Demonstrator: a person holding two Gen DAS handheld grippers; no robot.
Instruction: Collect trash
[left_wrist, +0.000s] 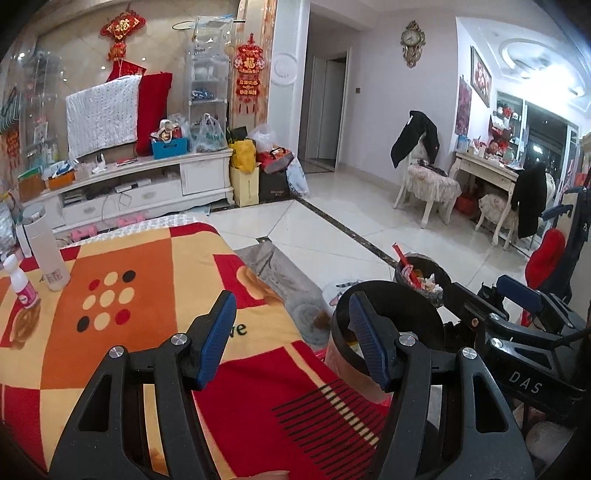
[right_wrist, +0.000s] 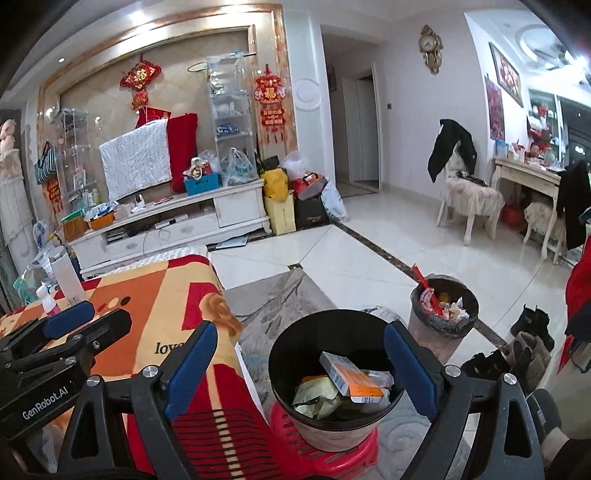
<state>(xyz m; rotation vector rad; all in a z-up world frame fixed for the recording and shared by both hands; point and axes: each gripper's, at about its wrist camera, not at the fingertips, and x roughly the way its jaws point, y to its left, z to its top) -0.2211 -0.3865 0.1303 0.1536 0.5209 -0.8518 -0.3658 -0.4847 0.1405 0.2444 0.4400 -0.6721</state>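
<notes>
Hovering over the small bin (right_wrist: 334, 384) of wrappers, the right gripper (right_wrist: 301, 373) spreads its fingers wide and empty — the bin sits directly between and below them. The left gripper (left_wrist: 291, 339), likewise open and empty, hangs over the counter's blanket (left_wrist: 147, 295), farther off.

This is a lived-in home living room. A white TV cabinet (right_wrist: 192, 218) stands against a tiled feature wall hung with red Chinese knot decorations (right_wrist: 140, 79), its screen draped in a white cloth (right_wrist: 135, 162). An ornate wall clock (right_wrist: 430, 46), coats slung over chairs (right_wrist: 452, 147), a dressing table (right_wrist: 528, 177), shopping bags and glossy floor tiles (right_wrist: 354, 254) all suggest everyday family life.
</notes>
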